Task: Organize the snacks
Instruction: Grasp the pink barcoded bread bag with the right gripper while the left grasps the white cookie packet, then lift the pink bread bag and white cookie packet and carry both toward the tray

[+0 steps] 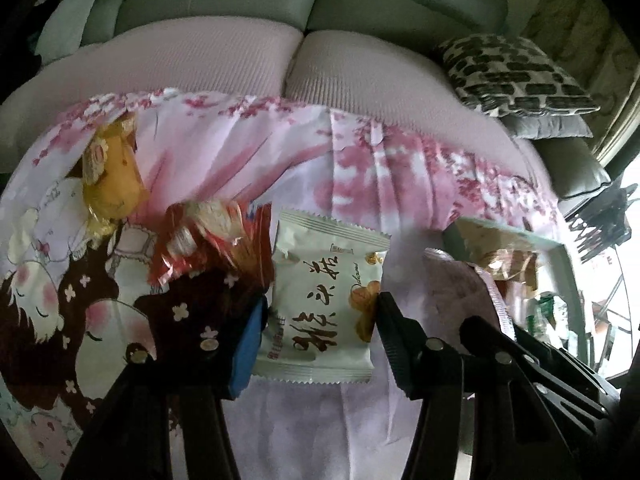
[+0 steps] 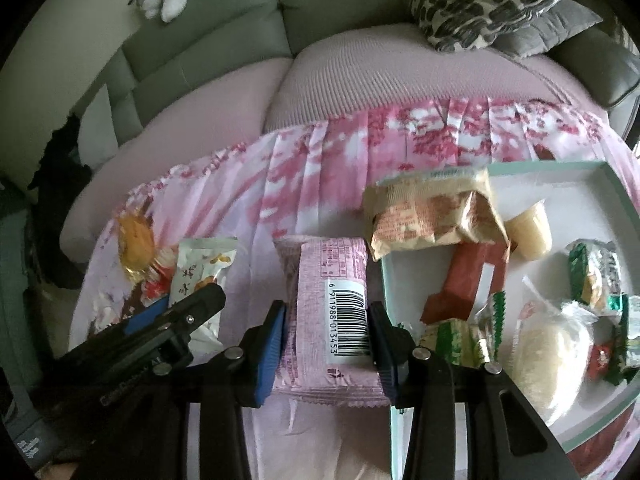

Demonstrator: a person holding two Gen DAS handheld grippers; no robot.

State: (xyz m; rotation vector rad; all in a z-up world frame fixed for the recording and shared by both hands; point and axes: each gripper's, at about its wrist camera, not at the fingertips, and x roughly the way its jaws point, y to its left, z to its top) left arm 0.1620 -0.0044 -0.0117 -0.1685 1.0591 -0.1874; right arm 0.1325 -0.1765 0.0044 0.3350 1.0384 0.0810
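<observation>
My left gripper (image 1: 320,316) is shut on a white snack packet (image 1: 324,296) with black characters, held over the pink printed cloth (image 1: 280,160). My right gripper (image 2: 328,328) is shut on a pink barcode packet (image 2: 328,304), just left of the white tray (image 2: 600,184). The tray holds a beige packet (image 2: 432,212), a red bar (image 2: 464,280), green wrappers (image 2: 468,340), a jelly cup (image 2: 528,232) and a white bag (image 2: 552,352). A yellow snack (image 1: 112,176) and a red wrapper (image 1: 208,236) lie on the cloth at left. The left gripper also shows in the right wrist view (image 2: 188,304).
The cloth covers a low table in front of a grey-pink sofa (image 1: 208,52). A patterned cushion (image 1: 516,72) and a grey cushion (image 1: 548,128) lie on the sofa's right end. The right gripper's fingers (image 1: 520,344) show beside the left one.
</observation>
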